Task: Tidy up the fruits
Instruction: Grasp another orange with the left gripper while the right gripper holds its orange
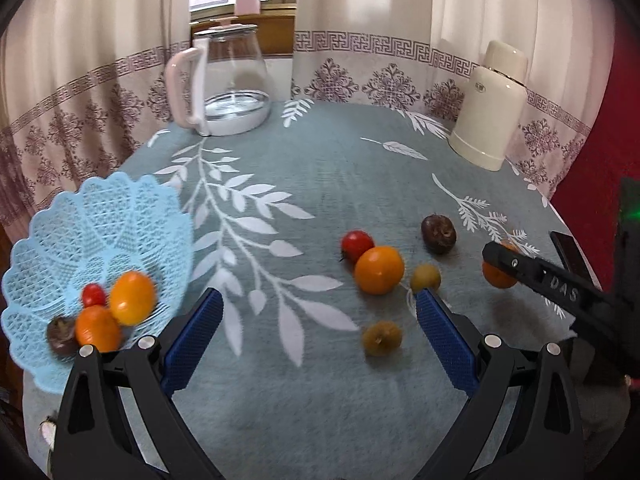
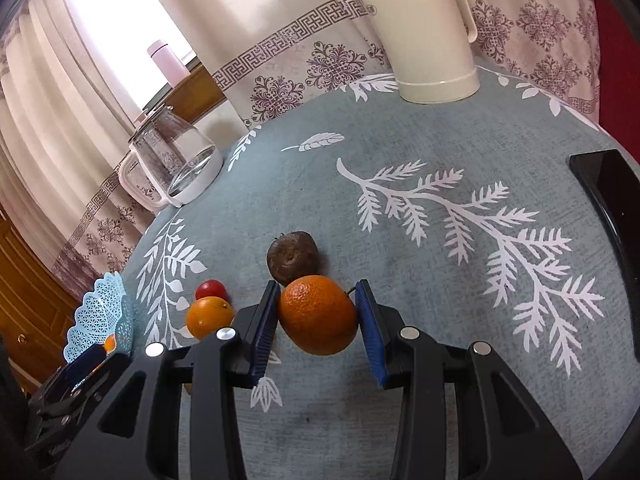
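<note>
From the left wrist, the left gripper [image 1: 318, 312] is seen with its blue pads spread wide, nothing between them, above the leaf-patterned cloth [image 1: 280, 168]. To its left a blue lace basket [image 1: 60, 216] holds four fruits. Ahead and to the right lie a red tomato [image 1: 357, 245], an orange fruit [image 1: 379, 270], a dark fruit [image 1: 439, 234] and two small yellow fruits [image 1: 382, 338], one just beside the right pad.

From the right wrist, the right gripper [image 2: 316, 320] is seen closed against both sides of an orange [image 2: 318, 316]. The dark fruit [image 2: 293, 262] sits just beyond it.
</note>
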